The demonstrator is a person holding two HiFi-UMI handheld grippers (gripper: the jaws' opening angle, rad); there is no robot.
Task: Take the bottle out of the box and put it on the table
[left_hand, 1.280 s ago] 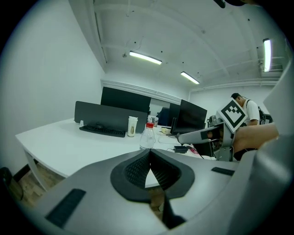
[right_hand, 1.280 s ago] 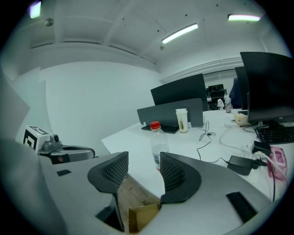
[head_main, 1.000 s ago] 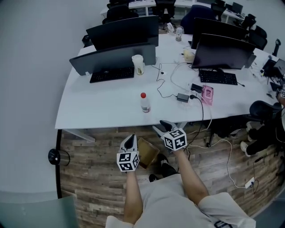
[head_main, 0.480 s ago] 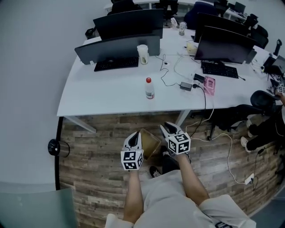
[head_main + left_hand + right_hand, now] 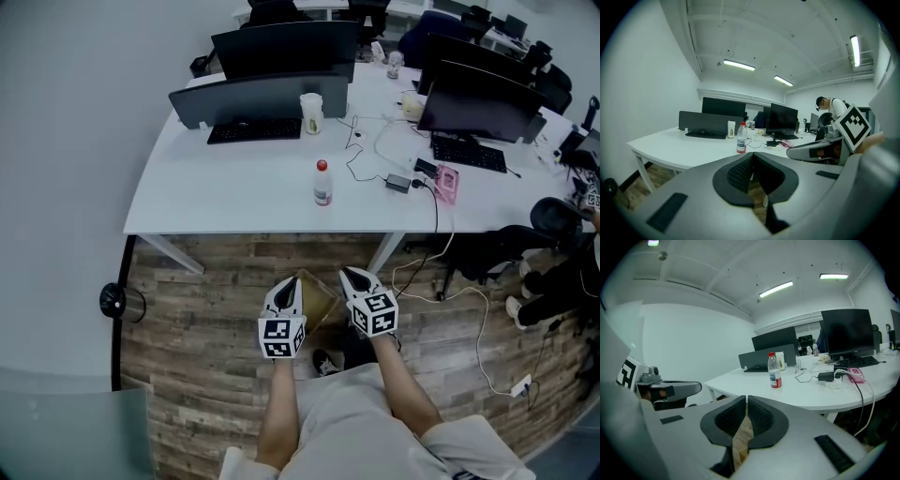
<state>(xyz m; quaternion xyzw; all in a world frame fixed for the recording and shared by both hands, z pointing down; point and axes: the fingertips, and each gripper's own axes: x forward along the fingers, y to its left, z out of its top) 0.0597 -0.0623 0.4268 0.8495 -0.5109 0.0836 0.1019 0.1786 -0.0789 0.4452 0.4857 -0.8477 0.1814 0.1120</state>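
A clear bottle [image 5: 322, 183] with a red cap stands upright on the white table [image 5: 225, 202], near its front edge. It also shows in the left gripper view [image 5: 741, 138] and the right gripper view [image 5: 774, 371]. An open cardboard box [image 5: 314, 300] sits on the wood floor below, between my two grippers. My left gripper [image 5: 286, 284] is shut and empty, its pads together [image 5: 753, 157]. My right gripper [image 5: 352, 275] is closing, its pads nearly touching [image 5: 746, 399] with nothing between them. Both grippers hang well short of the table.
Monitors [image 5: 262, 94], keyboards [image 5: 256, 131], a pale cup [image 5: 311, 111], a power brick with cables [image 5: 399, 182] and a pink object [image 5: 444, 184] lie on the table behind the bottle. A black round object [image 5: 112, 300] stands on the floor at left. Office chairs [image 5: 558, 220] are at right.
Both grippers have drawn back from the table toward the person, over the box. The right gripper's jaws went from wide open to nearly together. The bottle stayed where it was.
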